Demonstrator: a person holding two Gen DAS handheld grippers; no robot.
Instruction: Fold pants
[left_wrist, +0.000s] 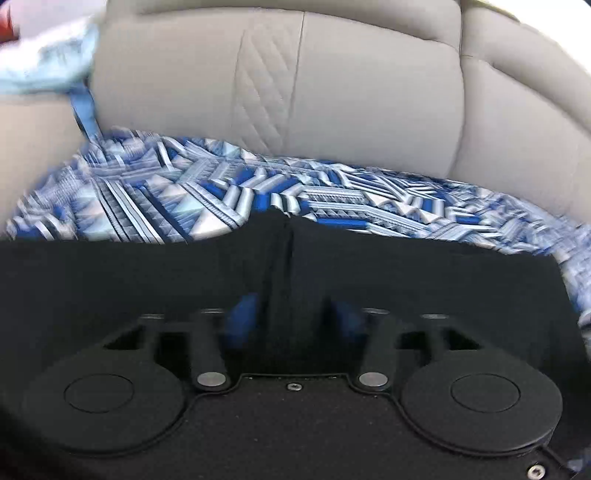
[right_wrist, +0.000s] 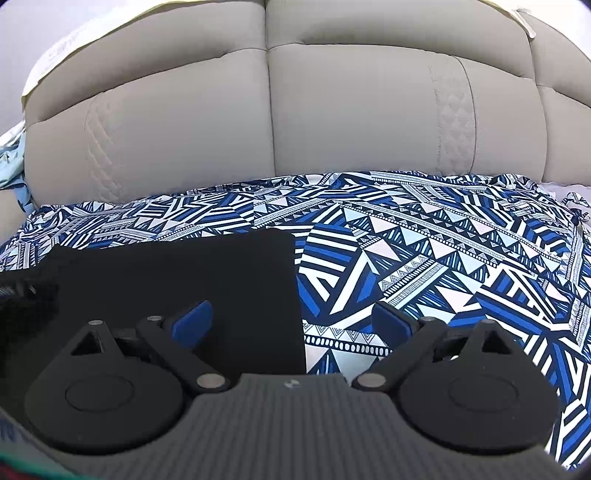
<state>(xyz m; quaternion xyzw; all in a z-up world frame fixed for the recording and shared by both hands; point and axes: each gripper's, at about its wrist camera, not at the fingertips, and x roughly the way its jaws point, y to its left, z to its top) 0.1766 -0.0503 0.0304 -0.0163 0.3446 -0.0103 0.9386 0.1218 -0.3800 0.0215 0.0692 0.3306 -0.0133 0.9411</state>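
While pants lie on sheet:
L claw (left_wrist: 291, 314): clamped on pants (left_wrist: 147, 280) fold, pads (left_wrist: 242, 314) either side.
R claw (right_wrist: 293, 321): apart, straddling pants (right_wrist: 177, 273) edge.
Sheet (right_wrist: 424, 258): under both.
Sofa (right_wrist: 266, 110): ahead.

A beige padded sofa back (right_wrist: 295, 110) with quilted diamond stitching fills the far side, above a blue-and-white patterned cloth (right_wrist: 424, 251) spread over the seat.

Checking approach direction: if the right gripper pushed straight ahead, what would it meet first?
Probably the patterned sheet, near the black pants edge; the right gripper is open. Beyond that, the sofa backrest.
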